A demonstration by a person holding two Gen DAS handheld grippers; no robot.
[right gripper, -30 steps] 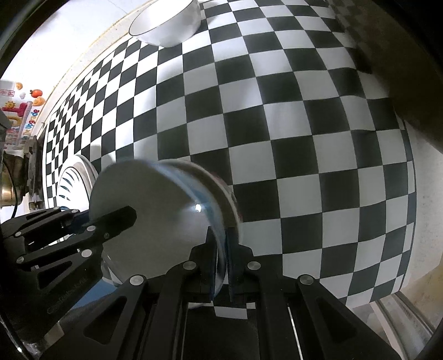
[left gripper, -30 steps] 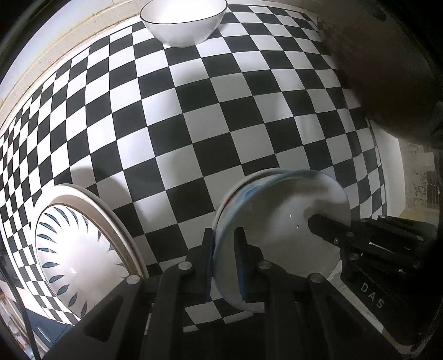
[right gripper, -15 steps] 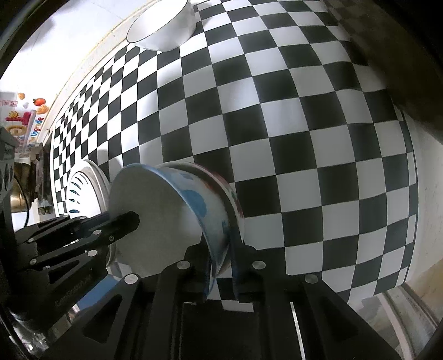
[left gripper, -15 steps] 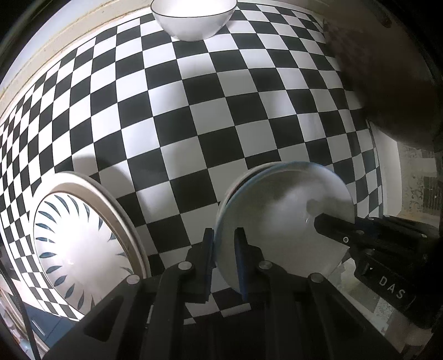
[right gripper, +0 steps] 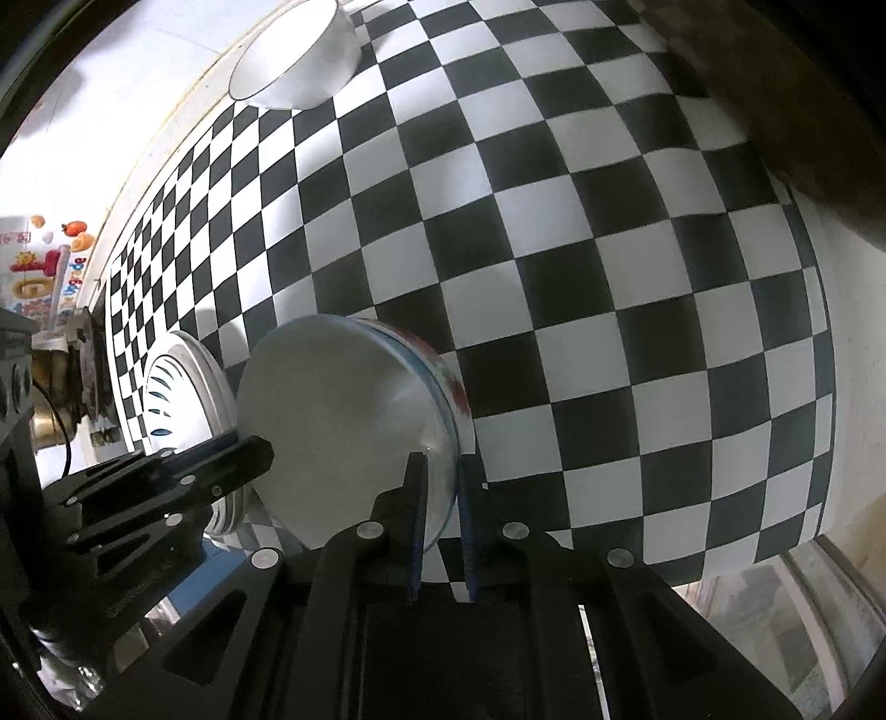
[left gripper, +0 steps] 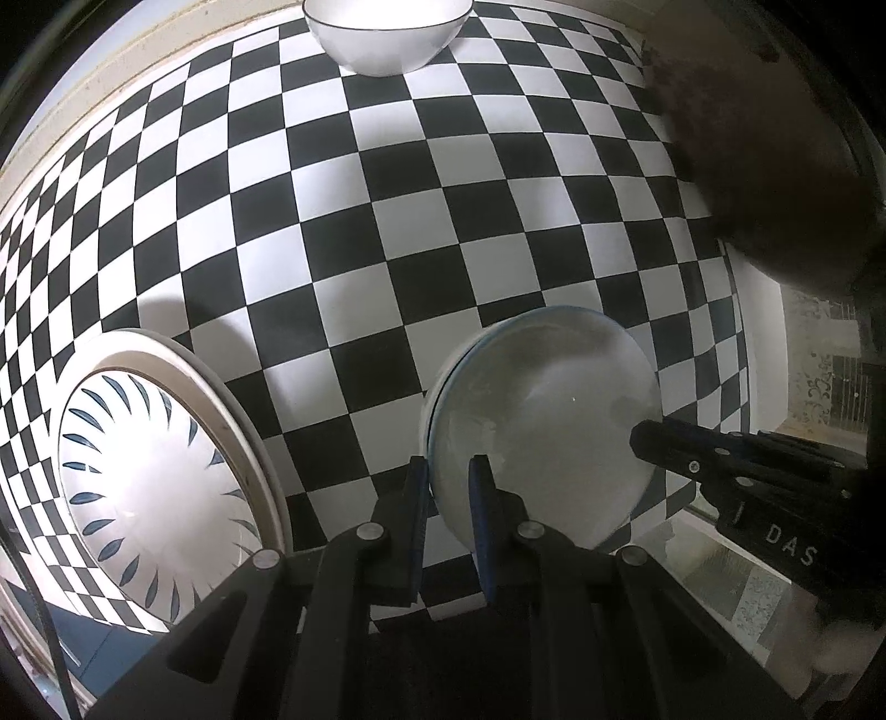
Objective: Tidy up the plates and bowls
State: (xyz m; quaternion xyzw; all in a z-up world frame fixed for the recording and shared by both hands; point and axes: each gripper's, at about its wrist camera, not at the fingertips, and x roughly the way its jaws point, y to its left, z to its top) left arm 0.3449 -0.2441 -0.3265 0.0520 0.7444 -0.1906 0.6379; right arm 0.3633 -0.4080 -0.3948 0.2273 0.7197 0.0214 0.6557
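Note:
A small white bowl with a blue and red pattern (left gripper: pixel 542 432) is held above the checkered table between both grippers. My left gripper (left gripper: pixel 448 487) is shut on its left rim. My right gripper (right gripper: pixel 440 487) is shut on its right rim, and its finger shows in the left wrist view (left gripper: pixel 720 454). The bowl (right gripper: pixel 343 421) also shows in the right wrist view. A large plate with blue leaf marks (left gripper: pixel 149 482) lies on the table to the left; it also shows in the right wrist view (right gripper: pixel 183 387). A plain white bowl with a dark rim (left gripper: pixel 387 33) stands at the far edge.
The checkered tablecloth (left gripper: pixel 443 221) covers the table. A dark round object (left gripper: pixel 775 138) fills the upper right. The table's right edge (right gripper: pixel 819 387) drops to a tiled floor. Colourful items (right gripper: pixel 44 266) sit beyond the left edge.
Both grippers have kept hold of the small bowl and lifted it a little. The bowl has tilted, so its patterned outside is less visible in the right wrist view.

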